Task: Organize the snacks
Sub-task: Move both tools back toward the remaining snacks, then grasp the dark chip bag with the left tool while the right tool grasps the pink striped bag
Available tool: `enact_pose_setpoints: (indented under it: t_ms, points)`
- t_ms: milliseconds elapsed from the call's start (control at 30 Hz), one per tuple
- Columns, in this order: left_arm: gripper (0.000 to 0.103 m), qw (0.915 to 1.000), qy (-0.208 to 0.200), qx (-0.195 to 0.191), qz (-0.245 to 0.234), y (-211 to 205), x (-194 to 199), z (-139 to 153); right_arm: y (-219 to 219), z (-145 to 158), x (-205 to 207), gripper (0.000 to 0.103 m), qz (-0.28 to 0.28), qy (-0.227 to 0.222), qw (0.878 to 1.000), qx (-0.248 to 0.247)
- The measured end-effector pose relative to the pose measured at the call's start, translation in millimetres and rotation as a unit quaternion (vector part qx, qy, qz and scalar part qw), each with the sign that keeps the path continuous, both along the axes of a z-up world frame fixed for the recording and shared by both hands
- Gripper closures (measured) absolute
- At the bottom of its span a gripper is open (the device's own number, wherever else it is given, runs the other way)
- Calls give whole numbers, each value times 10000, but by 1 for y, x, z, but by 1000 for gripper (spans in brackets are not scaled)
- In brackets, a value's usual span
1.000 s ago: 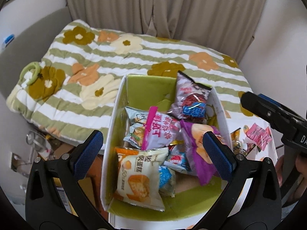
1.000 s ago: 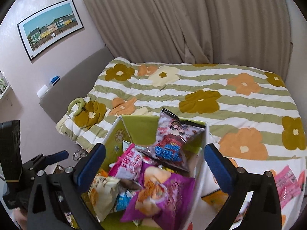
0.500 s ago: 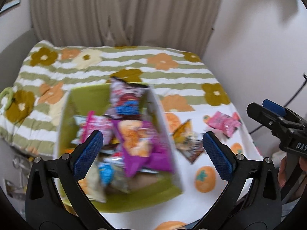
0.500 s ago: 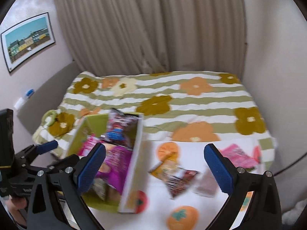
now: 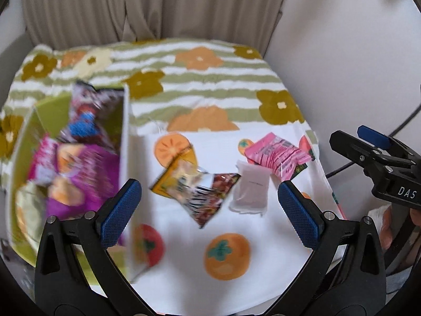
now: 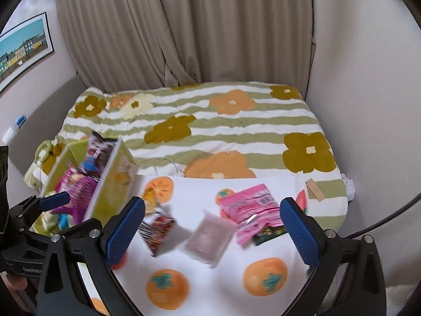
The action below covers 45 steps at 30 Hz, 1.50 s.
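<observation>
Fingers of both the left gripper [image 5: 209,212] and right gripper [image 6: 213,230] spread wide and empty above 4 loose packets, likely choosing 1 for the box [image 5: 126,142].

- White letters "DAS" are showing on the black body of the right tool [image 5: 368,144], at the right edge of the left wrist view; whatever follows them is running out of frame.
- White letters "GenRobo" are showing on the black body of the left tool [image 6: 54,201], low at the left of the right wrist view, with the word's end hiding behind the near tool's arm.
- Printing on the pink packet [image 5: 276,155], the yellow packet [image 5: 179,177] and the dark red packet [image 5: 210,197] is blurring past reading.
- The pale sachet [image 5: 251,189] is carrying one faint line, too small to read.
- Packets in the green box [image 5: 123,121] are smearing; nothing legible.
</observation>
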<state>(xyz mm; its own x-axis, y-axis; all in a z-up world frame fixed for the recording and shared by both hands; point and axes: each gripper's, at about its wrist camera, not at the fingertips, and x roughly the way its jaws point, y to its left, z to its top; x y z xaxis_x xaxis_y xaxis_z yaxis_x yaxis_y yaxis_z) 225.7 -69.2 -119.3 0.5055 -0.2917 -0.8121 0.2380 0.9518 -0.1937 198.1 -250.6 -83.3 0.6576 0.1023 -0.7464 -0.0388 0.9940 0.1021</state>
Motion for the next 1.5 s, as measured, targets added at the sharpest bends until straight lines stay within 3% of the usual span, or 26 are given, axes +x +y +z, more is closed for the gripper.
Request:
enact_pose_setpoints:
  t_ms: [133,467,700,867,933,1033,1133,1400,1433,1500]
  points:
    - [0,9990,206,167,365,-21,10,-29,-27,-32,23,1,238,324,9992,0]
    - [0,9891,524,691,1186,-40,43,-110,-46,-121,80,1,889,1049,9903,-221]
    - [0,9826,882,584,1527,-31,62,-148,-54,-163,97,1,1096,1317,9844,-390]
    - [3,9814,942,611,1554,-28,71,-158,-59,-183,103,1,1151,1509,9812,-345]
    - [12,9822,973,546,1511,-28,73,-161,-60,-188,103,1,1177,1567,9801,-325]
    - [17,9836,878,656,1430,-31,76,-161,-61,-192,103,1,1207,1597,9794,-260]
    - [30,9848,821,756,1329,-33,78,-158,-61,-194,103,1,1229,1608,9791,-214]
    - [39,9863,804,695,1259,-32,76,-154,-58,-195,102,2,1276,1585,9787,-261]
    - [44,9867,804,657,1252,-31,74,-153,-58,-195,101,4,1270,1577,9789,-271]
    - [44,9870,787,619,1260,-30,73,-151,-58,-194,100,9,1268,1548,9794,-254]
